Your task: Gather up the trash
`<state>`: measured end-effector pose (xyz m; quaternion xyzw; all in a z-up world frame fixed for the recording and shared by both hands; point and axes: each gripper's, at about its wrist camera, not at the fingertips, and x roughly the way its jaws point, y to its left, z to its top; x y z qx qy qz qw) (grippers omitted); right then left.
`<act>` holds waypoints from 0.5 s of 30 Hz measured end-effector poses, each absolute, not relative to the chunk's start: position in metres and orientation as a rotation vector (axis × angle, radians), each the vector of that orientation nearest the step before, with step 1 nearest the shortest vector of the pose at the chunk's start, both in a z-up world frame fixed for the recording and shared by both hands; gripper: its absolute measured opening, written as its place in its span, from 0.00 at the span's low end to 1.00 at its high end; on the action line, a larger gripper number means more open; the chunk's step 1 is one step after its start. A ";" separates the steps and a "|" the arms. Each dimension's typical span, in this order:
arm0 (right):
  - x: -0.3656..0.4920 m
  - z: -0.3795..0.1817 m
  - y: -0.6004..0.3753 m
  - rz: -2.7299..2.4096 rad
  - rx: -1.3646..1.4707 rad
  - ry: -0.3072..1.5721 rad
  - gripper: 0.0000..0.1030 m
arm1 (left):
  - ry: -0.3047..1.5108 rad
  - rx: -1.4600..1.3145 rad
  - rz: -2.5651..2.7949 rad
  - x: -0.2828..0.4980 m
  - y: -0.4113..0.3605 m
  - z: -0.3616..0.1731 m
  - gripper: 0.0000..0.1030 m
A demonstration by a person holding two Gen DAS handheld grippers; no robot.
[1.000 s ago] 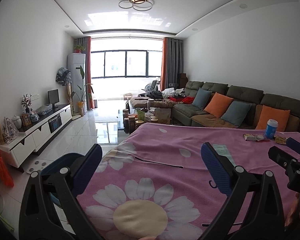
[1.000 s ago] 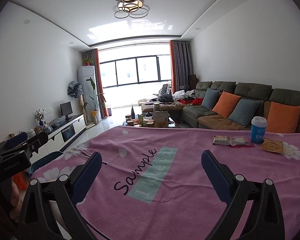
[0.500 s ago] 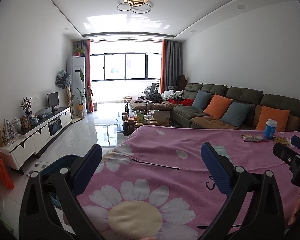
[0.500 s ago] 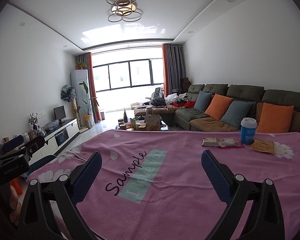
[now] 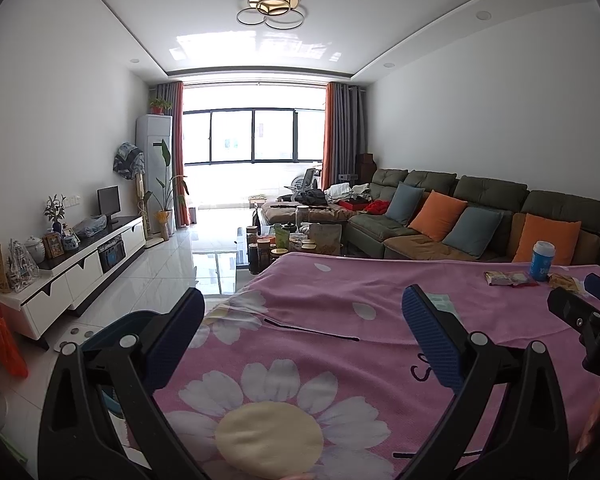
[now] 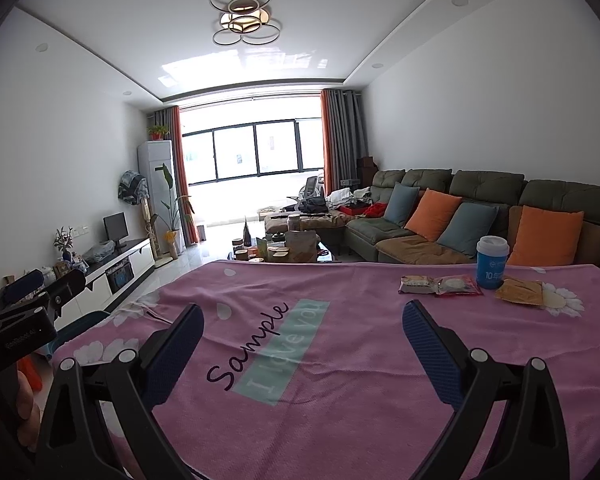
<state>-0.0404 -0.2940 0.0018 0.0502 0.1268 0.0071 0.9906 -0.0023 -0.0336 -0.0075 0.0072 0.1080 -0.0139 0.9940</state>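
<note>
Trash wrappers (image 6: 440, 285) lie flat beside blue cup (image 6: 492, 262) at far right of table (image 6: 340, 360). Right hand-held gripper (image 6: 302, 344) nearer, released, empty; left hand-held gripper (image 5: 300, 340) released.

We record two fisheye views, each mounted behind its own gripper and looking forward along the fingers, low and close above the pink flower-printed tablecloth (image 5: 340, 312). Both face down the room toward the bright balcony window (image 5: 252, 132). The left wrist view sits over the table's left edge, taking in white floor tiles and the white TV cabinet (image 5: 80, 272). The right wrist view sits further right, over the teal printed panel (image 6: 288, 348). Both share the tablecloth, the olive-green sofa (image 6: 488, 208), the blue lidded cup (image 6: 492, 268) and the ring-shaped ceiling lamp (image 6: 244, 20). Each view catches the other gripper at its frame edge.
</note>
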 end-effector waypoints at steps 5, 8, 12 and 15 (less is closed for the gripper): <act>-0.040 0.002 -0.294 0.012 0.099 0.254 0.93 | 0.216 0.016 -0.026 -0.002 -0.034 -0.008 0.95; -0.041 0.002 -0.294 0.011 0.099 0.254 0.93 | 0.216 0.015 -0.026 -0.002 -0.034 -0.008 0.95; -0.041 0.002 -0.295 0.009 0.100 0.254 0.93 | 0.215 0.015 -0.025 -0.002 -0.035 -0.008 0.95; -0.040 0.002 -0.295 0.009 0.099 0.253 0.93 | 0.214 0.017 -0.024 -0.003 -0.035 -0.008 0.95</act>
